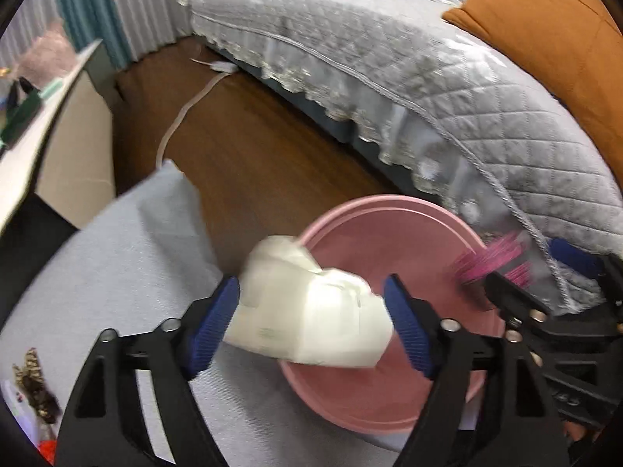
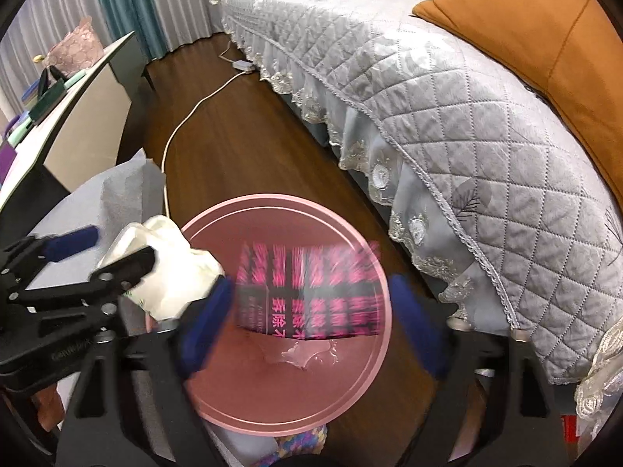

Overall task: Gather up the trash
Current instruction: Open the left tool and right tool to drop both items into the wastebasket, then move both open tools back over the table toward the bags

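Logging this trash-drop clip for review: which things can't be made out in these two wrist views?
- Pink-printed wrapper, right wrist view: motion blur smears most of its print.
- White crumpled packet, left wrist view: blurred, label unreadable; whether the left gripper pads touch it is unclear.
- Pink basin bottom: partly covered by the wrapper.
- Right gripper: fingers blurred.

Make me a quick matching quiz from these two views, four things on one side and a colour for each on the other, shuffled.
Things:
1. basin
2. crumpled wrapper
3. cushion
4. power cable

Colours:
A. orange
B. white, lying across dark wood floor
C. pink
D. white, between the left gripper's open fingers

Pairs: 1-C, 2-D, 3-A, 4-B
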Demonstrator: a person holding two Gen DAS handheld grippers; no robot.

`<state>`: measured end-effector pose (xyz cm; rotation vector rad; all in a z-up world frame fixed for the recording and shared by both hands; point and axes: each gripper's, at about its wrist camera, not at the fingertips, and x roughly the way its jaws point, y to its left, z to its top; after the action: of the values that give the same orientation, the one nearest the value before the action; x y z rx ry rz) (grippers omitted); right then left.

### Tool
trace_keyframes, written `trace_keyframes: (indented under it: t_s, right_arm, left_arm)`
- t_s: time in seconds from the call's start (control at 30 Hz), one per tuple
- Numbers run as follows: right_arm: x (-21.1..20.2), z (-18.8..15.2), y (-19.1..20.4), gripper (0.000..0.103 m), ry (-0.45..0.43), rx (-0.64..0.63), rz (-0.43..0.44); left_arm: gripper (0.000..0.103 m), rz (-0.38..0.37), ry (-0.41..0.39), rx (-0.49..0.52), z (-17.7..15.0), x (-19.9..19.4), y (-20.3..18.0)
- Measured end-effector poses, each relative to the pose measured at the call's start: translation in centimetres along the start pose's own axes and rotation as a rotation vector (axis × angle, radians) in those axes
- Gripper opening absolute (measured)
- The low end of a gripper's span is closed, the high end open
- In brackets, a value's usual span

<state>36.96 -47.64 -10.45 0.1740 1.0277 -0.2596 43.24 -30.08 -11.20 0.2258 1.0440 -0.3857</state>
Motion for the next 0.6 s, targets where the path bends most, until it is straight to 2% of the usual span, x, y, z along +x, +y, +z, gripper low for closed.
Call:
trace_keyframes:
  t_s: [0.27,0.47,0.6]
  right_arm:
    - [-0.8,0.2,0.2,0.097,-0.017,0.002,0.007]
    - [-3.9,0.1,1.2,0.098,-0.126,-0.027,0.017]
    - [-7.1,-0.8,2.0,0.098,-0.247,-0.049,0.041]
  left_arm:
    - [0.083,0.029,0.018,-0.052,-1.0,-1.2,2.0]
    - [0.083,0.059,0.007,-0.094,-2.8,-4.3,3.3]
    - [0.083,0.078,-0.032,-0.111,-5.9,-8.8,4.4]
